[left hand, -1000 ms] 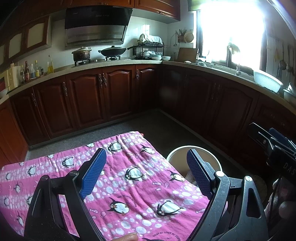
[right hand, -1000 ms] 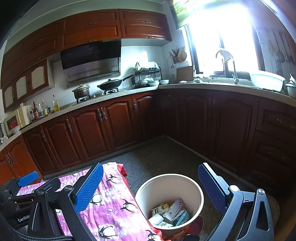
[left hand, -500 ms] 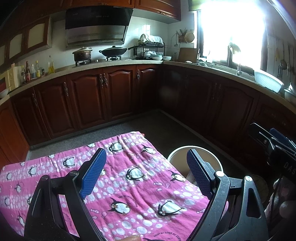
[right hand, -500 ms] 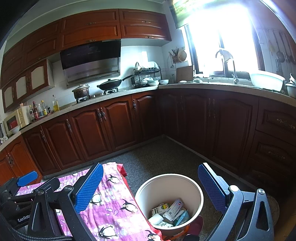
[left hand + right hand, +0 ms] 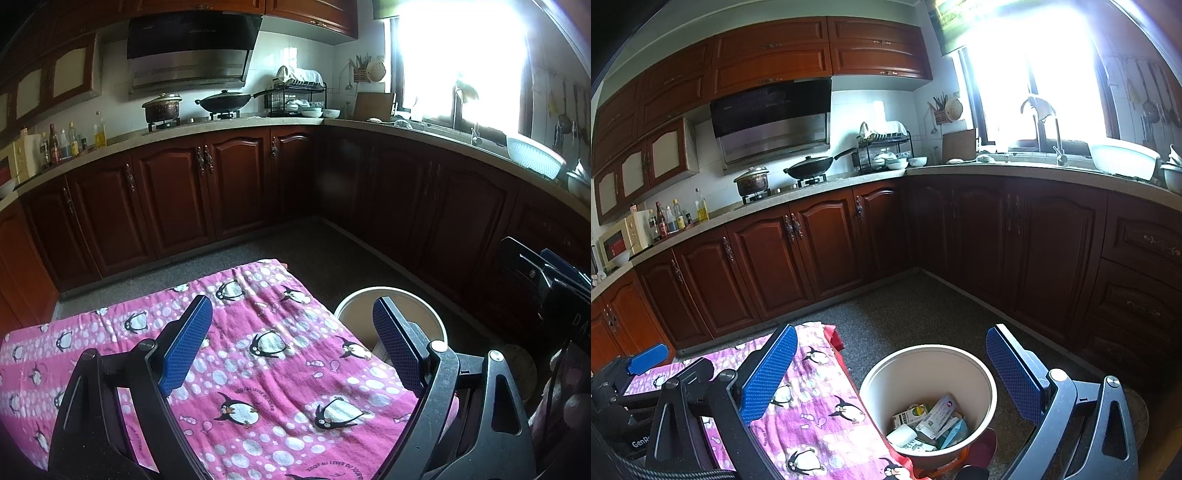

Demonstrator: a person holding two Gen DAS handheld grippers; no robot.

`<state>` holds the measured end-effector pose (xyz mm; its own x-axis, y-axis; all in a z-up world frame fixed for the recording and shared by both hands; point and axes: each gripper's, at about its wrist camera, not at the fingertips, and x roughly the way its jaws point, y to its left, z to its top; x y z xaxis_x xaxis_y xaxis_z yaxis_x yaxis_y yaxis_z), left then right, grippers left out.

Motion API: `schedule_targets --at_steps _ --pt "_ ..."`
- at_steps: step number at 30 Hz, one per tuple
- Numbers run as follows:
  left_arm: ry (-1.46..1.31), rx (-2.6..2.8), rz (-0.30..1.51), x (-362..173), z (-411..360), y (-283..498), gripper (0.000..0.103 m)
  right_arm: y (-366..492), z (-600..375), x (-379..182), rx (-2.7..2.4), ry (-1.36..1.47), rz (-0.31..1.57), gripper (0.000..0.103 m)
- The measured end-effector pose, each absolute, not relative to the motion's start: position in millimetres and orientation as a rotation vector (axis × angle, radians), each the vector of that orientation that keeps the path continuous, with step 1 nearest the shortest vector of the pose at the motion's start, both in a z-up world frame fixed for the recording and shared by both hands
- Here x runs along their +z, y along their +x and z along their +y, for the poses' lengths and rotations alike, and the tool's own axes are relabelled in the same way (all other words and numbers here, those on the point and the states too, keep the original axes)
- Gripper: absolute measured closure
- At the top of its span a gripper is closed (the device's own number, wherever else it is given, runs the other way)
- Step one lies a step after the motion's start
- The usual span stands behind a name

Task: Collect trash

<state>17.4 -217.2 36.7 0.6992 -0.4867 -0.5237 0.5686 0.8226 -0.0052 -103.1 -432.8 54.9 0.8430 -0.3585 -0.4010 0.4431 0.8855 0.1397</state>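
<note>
A cream trash bin [image 5: 929, 398] stands on the floor right of a table under a pink penguin cloth [image 5: 809, 413]. It holds several boxes and wrappers [image 5: 931, 421]. My right gripper [image 5: 886, 369] is open and empty, held above the bin. My left gripper [image 5: 291, 343] is open and empty over the pink cloth [image 5: 258, 354]; the bin's rim [image 5: 354, 301] shows past its right finger. The left gripper also shows at the left edge of the right wrist view [image 5: 635, 373]. The right gripper shows at the right edge of the left wrist view [image 5: 546, 280]. No loose trash shows on the cloth.
Dark wooden cabinets [image 5: 820, 243] run along the back and right walls under a stone counter [image 5: 1015, 173]. A pot [image 5: 751, 182], a wok [image 5: 810, 168] and a dish rack [image 5: 886, 147] stand on it. Grey floor [image 5: 908, 310] lies between the table and the cabinets.
</note>
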Motion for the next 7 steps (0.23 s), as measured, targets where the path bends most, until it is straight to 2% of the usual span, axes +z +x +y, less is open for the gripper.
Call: schedule_targets --at_steps 7 --pt "0.147 -0.595 0.549 32.7 -214.2 21.1 0.014 -103.0 -433.1 54.2 -0.428 0.23 0.381 0.002"
